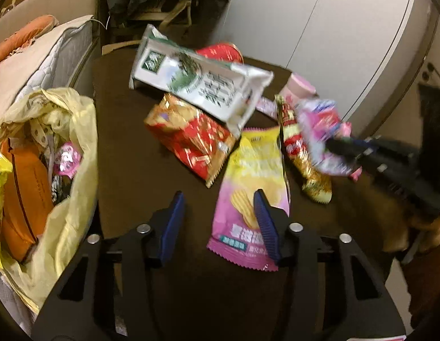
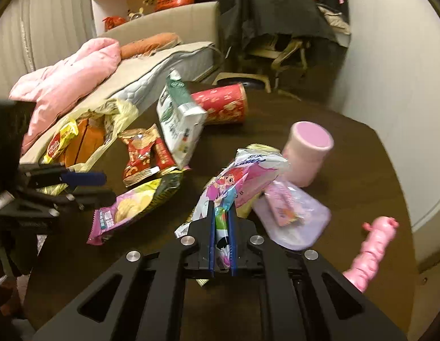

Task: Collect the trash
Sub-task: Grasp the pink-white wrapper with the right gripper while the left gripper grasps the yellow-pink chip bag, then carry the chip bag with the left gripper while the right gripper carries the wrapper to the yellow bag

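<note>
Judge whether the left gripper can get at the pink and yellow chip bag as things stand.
Probably yes: the open left gripper hangs just over the chip bag, which lies on top, nothing covering its near end.

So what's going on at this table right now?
A person with a gripper in each hand is clearing snack trash off a dark table. The right gripper is shut on a pink cartoon wrapper. The left gripper hangs open over a pink-and-yellow chip bag, beside the yellow trash bag, already partly filled.
</note>
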A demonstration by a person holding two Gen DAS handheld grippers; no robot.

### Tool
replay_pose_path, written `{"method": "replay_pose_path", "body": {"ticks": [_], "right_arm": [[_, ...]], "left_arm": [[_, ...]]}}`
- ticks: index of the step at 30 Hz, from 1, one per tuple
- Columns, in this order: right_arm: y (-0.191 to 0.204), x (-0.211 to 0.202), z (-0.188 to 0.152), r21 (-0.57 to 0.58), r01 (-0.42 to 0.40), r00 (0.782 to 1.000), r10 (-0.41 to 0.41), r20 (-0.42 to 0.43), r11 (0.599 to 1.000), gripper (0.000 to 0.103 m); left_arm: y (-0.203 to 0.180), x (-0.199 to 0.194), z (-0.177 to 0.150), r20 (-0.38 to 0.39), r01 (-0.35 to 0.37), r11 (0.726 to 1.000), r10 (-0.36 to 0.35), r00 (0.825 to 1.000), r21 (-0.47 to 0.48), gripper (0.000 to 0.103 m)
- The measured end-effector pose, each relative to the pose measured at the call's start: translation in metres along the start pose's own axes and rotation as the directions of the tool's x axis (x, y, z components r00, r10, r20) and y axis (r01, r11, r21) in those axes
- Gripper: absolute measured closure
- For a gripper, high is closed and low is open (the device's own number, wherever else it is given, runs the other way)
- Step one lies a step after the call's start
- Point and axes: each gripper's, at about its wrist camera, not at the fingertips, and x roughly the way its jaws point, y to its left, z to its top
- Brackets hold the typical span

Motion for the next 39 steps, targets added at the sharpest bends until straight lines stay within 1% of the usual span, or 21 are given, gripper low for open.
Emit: {"method": "replay_pose_path", "body": {"ticks": [1,2,3,4,6,11,12,13,14,17,19,22,29,34,39], "right_arm": [[-0.004,-0.003,-0.001,0.008,0.01,1.0,-0.01,0.002,1.0,0.094],[-0.008,-0.005,-0.002,0.015,0.017,1.0,-0.017,0.001,1.0,0.094],[-0.01,-0.007,-0.004,0.021,0.02,1.0,-0.02,0.0,1.0,0.094],[-0.013,-0.008,-0.005,0.025,0.023,1.0,-0.023,-0.001,0.999,0.094],[-0.017,-0.011,-0.008,0.037,0.032,0.999,-0.032,-0.003,0.999,0.094],[-0.015,-0.018,-0.014,0.036,0.042,0.999,-0.042,0.003,0.998,0.094],[-0.015,-0.02,-0.016,0.032,0.047,0.999,-0.047,0.006,0.998,0.094],[-0.014,-0.022,-0.017,0.03,0.05,0.999,-0.05,0.009,0.998,0.094],[-0.014,-0.024,-0.019,0.031,0.051,0.999,-0.051,0.013,0.998,0.094],[-0.015,-0.03,-0.022,0.037,0.05,0.998,-0.051,0.024,0.998,0.094],[-0.016,-0.035,-0.022,0.042,0.049,0.998,-0.05,0.032,0.998,0.094],[-0.015,-0.042,-0.023,0.041,0.047,0.998,-0.049,0.049,0.998,0.094],[-0.008,-0.058,-0.022,0.032,0.029,0.996,-0.032,0.084,0.999,0.094],[0.005,-0.067,-0.012,0.004,0.015,0.994,-0.015,0.112,1.0,0.094],[0.031,-0.073,0.007,-0.052,-0.014,0.989,0.021,0.147,0.999,0.094]], "left_arm": [[-0.002,0.003,-0.002,-0.01,-0.005,1.0,0.005,1.0,0.002,0.062],[-0.005,0.004,-0.004,-0.016,-0.014,1.0,0.014,1.0,0.006,0.063],[-0.008,0.003,-0.005,-0.007,-0.035,0.999,0.035,0.999,0.02,0.064],[-0.011,0.004,-0.007,-0.011,-0.042,0.999,0.042,0.999,0.029,0.067],[-0.016,0.004,-0.009,-0.013,-0.047,0.998,0.048,0.999,0.029,0.068],[-0.028,0.004,-0.017,-0.003,-0.097,0.994,0.097,0.995,0.053,0.073],[-0.029,0.004,-0.019,-0.004,-0.096,0.994,0.096,0.995,0.051,0.075],[-0.03,0.003,-0.02,-0.006,-0.087,0.995,0.088,0.996,0.049,0.079],[-0.031,0.003,-0.02,-0.007,-0.081,0.996,0.081,0.997,0.045,0.079],[-0.03,-0.002,-0.02,0.006,-0.064,0.998,0.064,0.998,0.03,0.084],[-0.027,-0.009,-0.019,0.024,-0.044,0.999,0.044,0.999,0.005,0.093],[-0.026,-0.022,-0.017,0.054,-0.044,0.999,0.045,0.998,-0.005,0.095],[-0.028,-0.048,-0.017,0.109,-0.046,0.999,0.046,0.993,-0.004,0.095],[-0.024,-0.072,-0.014,0.167,-0.08,0.997,0.079,0.983,-0.003,0.095],[-0.008,-0.098,-0.009,0.223,-0.111,0.993,0.116,0.968,-0.036,0.095]]}}
